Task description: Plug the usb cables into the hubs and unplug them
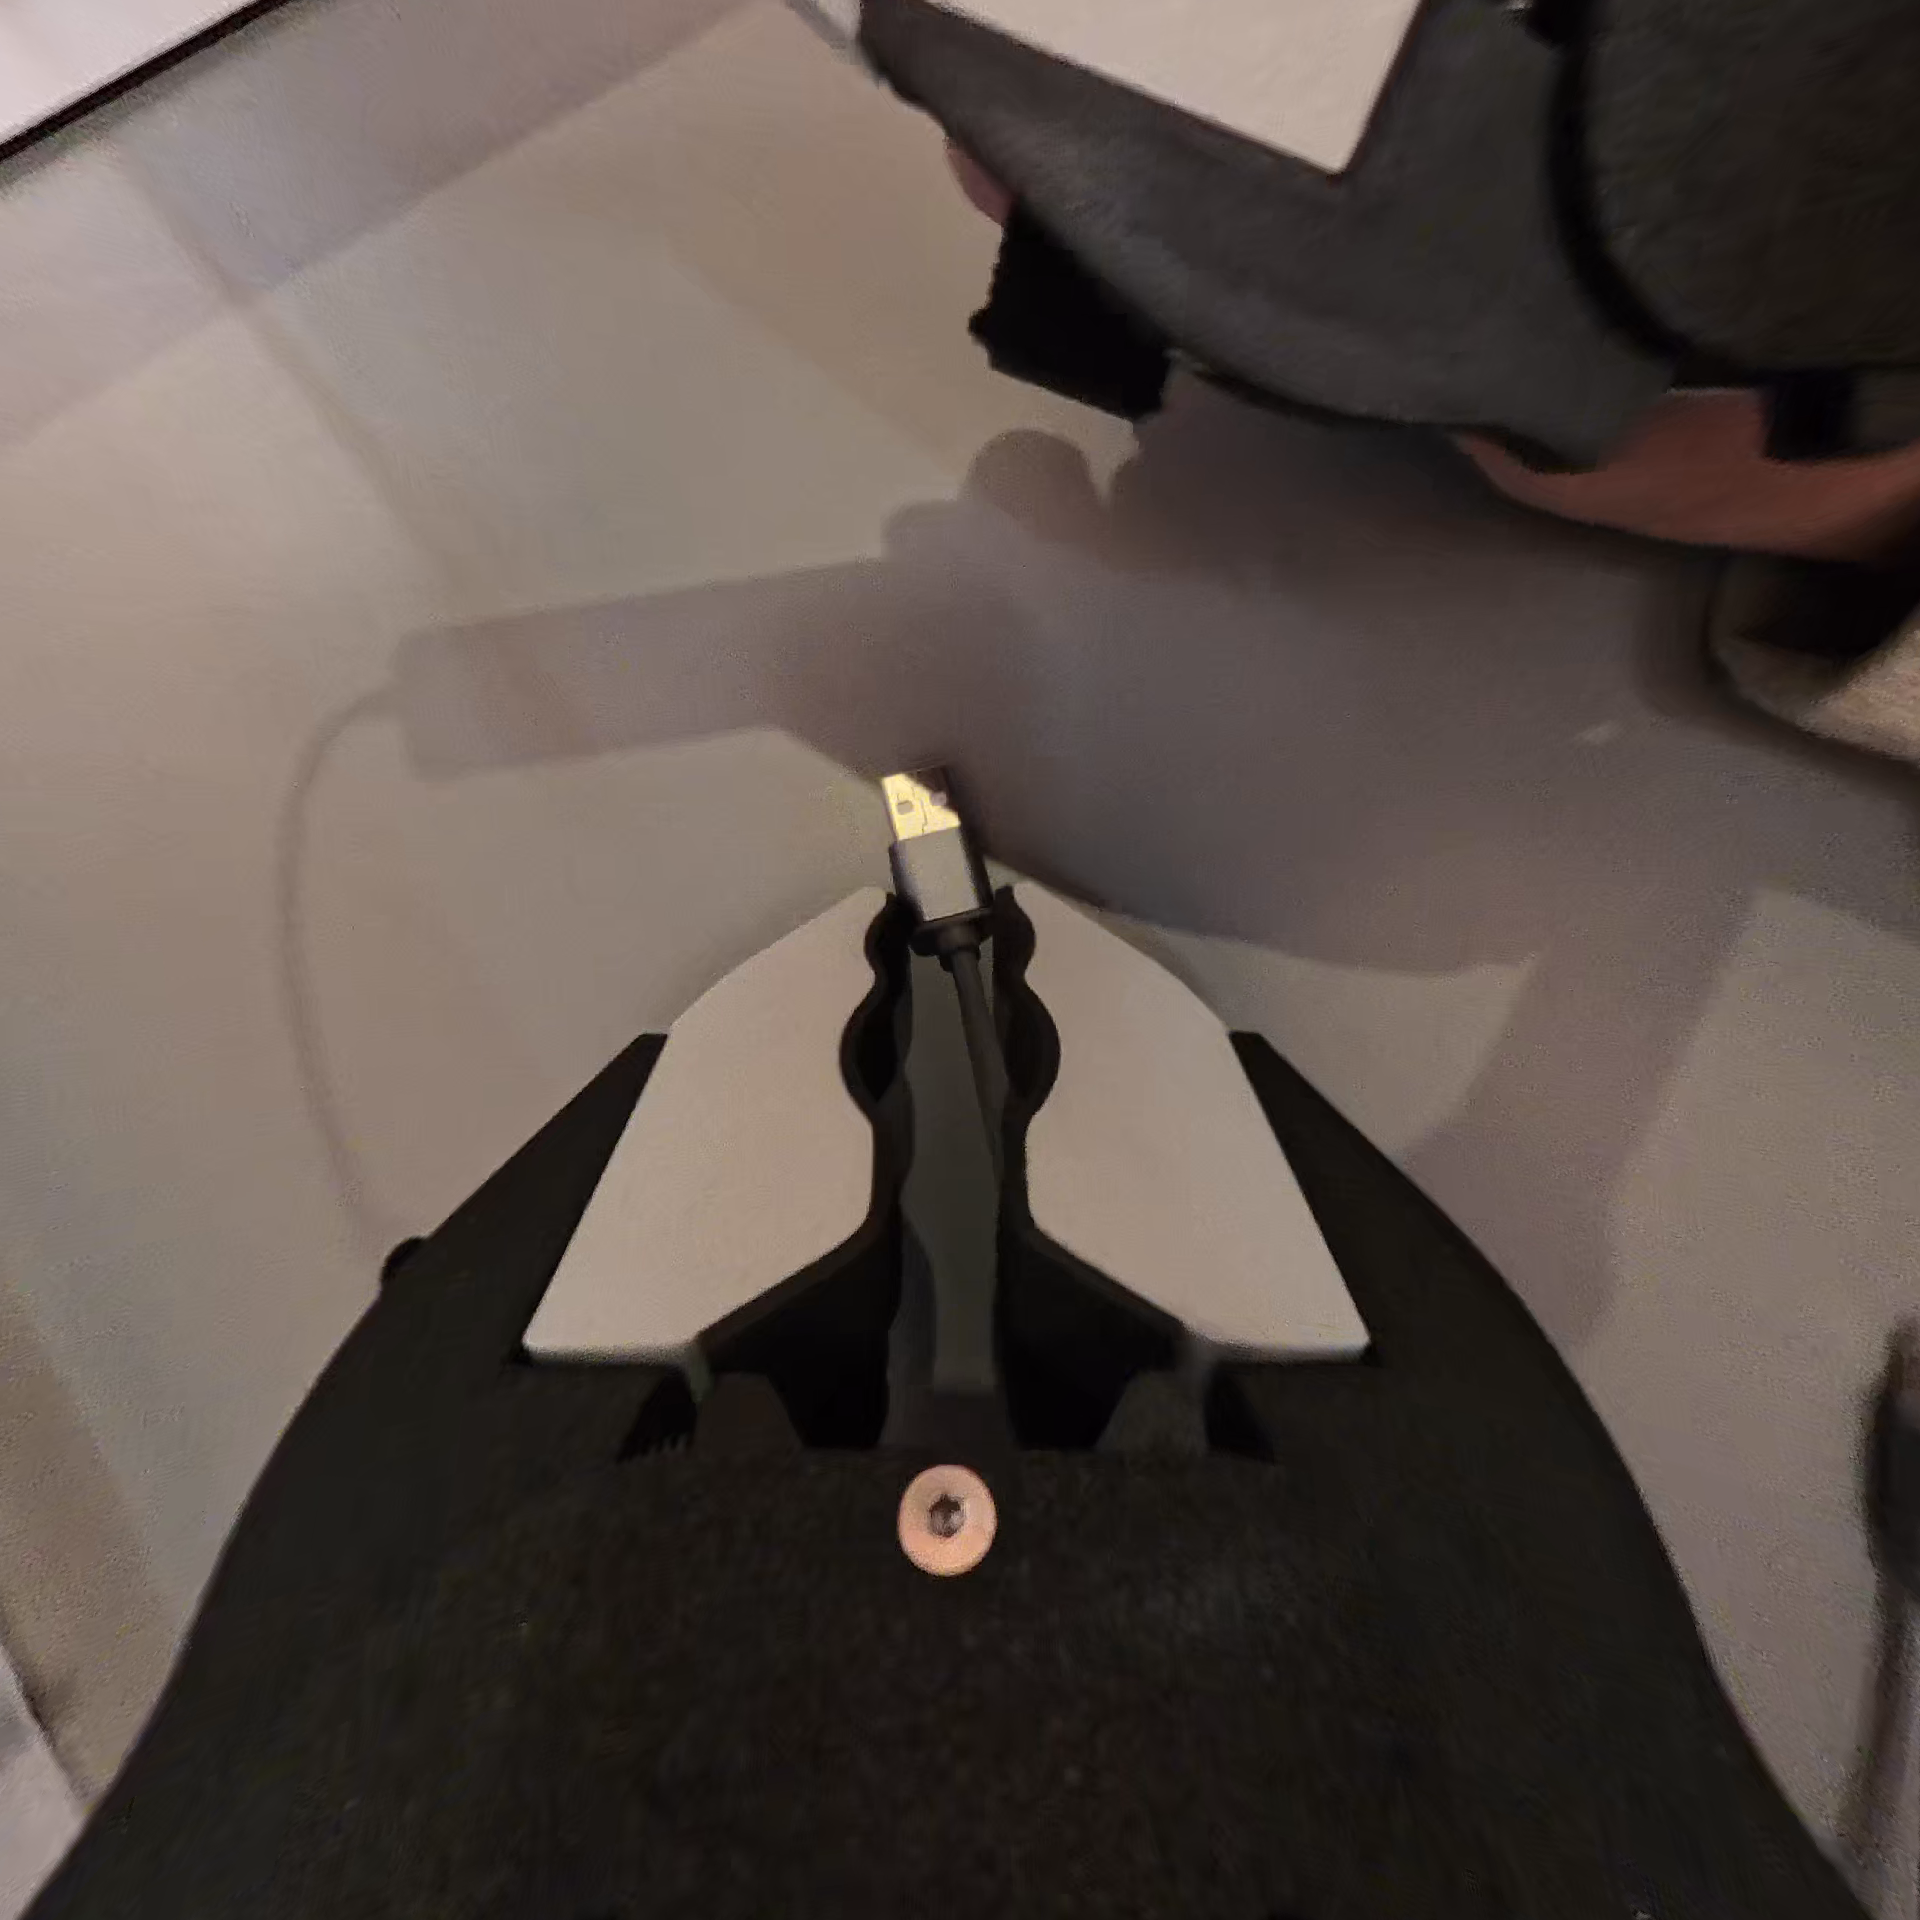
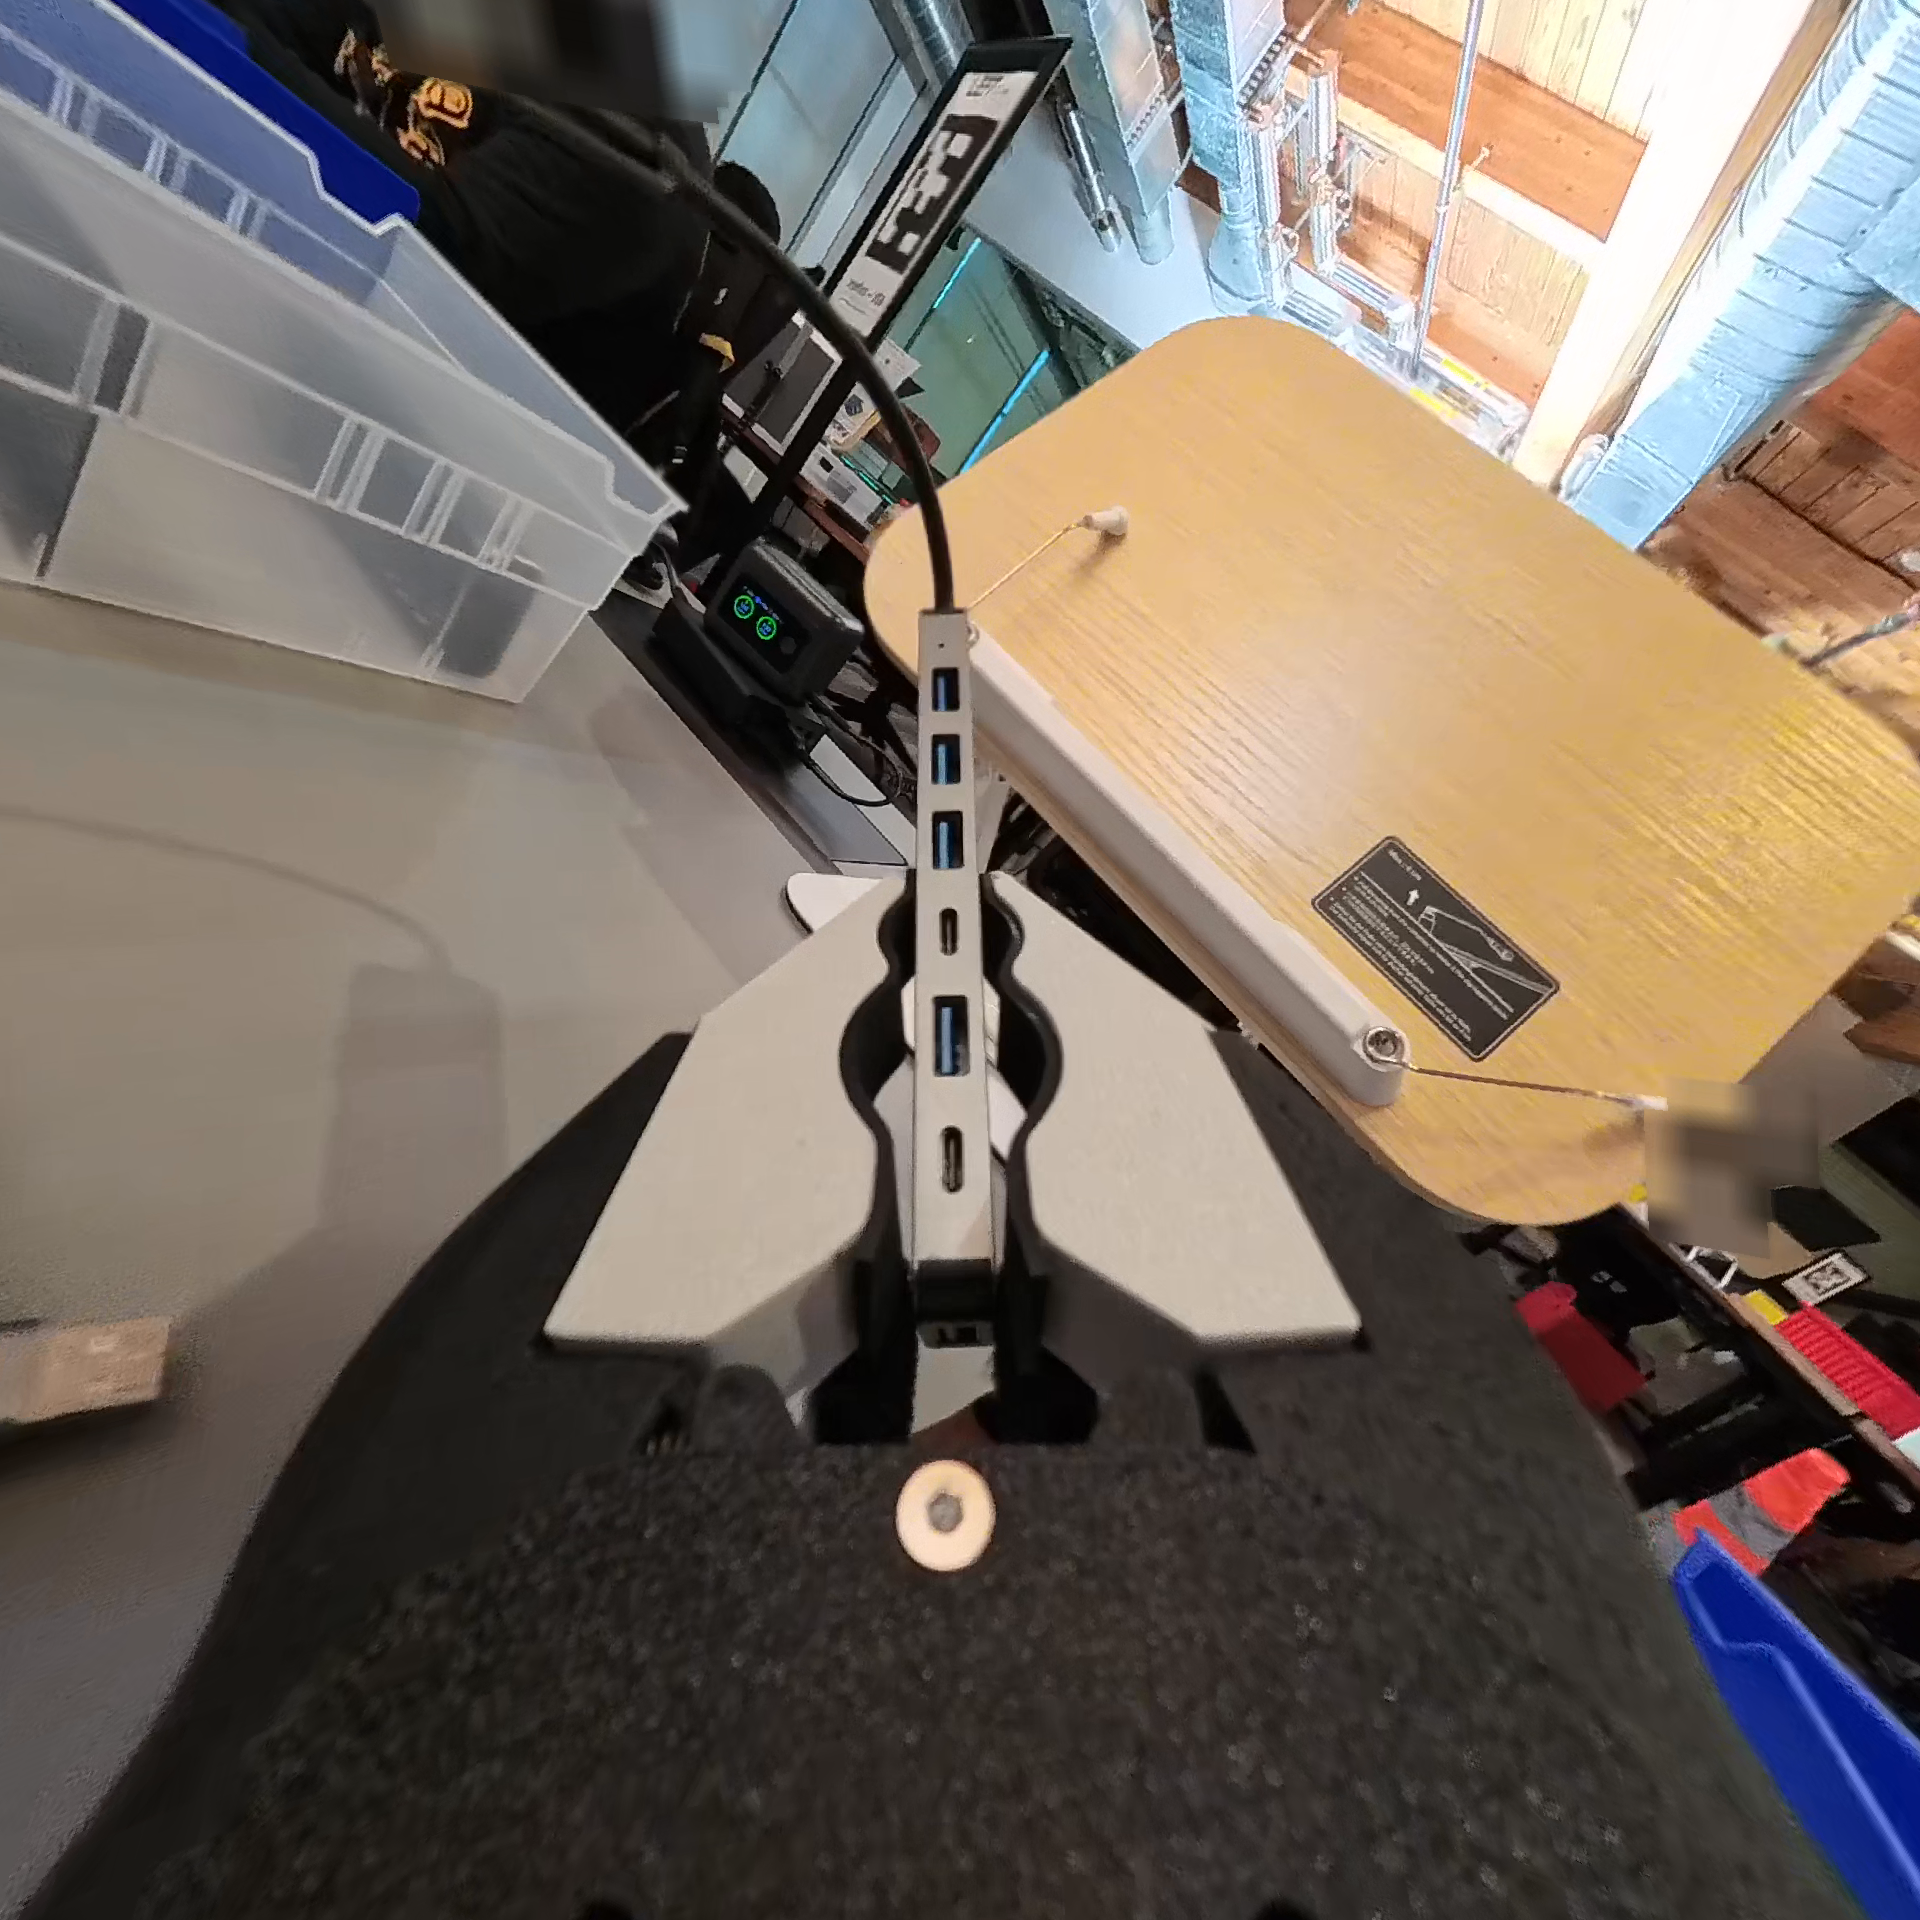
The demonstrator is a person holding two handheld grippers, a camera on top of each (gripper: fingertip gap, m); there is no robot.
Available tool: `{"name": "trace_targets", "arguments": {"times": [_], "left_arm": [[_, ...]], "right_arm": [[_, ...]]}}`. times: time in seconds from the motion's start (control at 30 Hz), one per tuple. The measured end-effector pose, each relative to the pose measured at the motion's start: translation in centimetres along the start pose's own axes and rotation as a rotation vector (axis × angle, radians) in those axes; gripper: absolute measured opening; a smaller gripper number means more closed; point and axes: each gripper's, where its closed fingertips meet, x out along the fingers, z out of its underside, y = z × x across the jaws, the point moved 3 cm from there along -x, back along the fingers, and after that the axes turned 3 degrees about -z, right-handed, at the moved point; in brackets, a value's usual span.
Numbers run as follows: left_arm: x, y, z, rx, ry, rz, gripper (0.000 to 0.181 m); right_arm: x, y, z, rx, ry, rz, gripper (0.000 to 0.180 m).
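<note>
Grey: one hub [image 2: 948, 935], one USB plug [image 1: 928, 847].

Left camera faces tabletop [image 1: 520, 520]; right faces room.

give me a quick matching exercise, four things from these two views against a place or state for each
Things:
1. usb plug
2. hub
3. clear bin
4. wooden board

Place or state:
a. on the grey table, upper left in the right wrist view
b. clamped in the left tongs, metal tip pointing forward
c. behind the hub, tilted, with a black sticker
d. clamped in the right tongs, ports facing the camera

Pairs: 1-b, 2-d, 3-a, 4-c
</note>
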Motion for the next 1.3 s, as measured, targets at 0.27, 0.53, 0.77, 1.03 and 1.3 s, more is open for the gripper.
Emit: {"name": "trace_targets", "arguments": {"times": [0.27,0.53,0.77,1.03,1.3], "left_arm": [[-10.1,0.8,-6.6,0.145,0.160,0.059,0.016],[-6.4,-3.9,-6.3,0.202,-0.084,-0.064,0.016],[-4.9,-5.2,-4.8,0.204,-0.153,-0.103,0.016],[-4.9,-5.4,-4.7,0.194,-0.143,-0.072,0.016],[-4.9,-5.5,-4.3,0.196,-0.155,-0.055,0.016]], "right_arm": [[0.2,-2.4,-0.1,-0.248,-0.003,-0.045,0.009],[-0.1,-4.8,-1.6,-0.528,0.019,-0.034,0.009],[-0.1,-5.6,-1.8,-0.623,0.009,-0.028,0.009],[-0.1,-6.1,-1.8,-0.661,0.020,-0.043,0.009],[-0.2,-6.7,-1.8,-0.688,0.027,-0.054,0.009]]}}
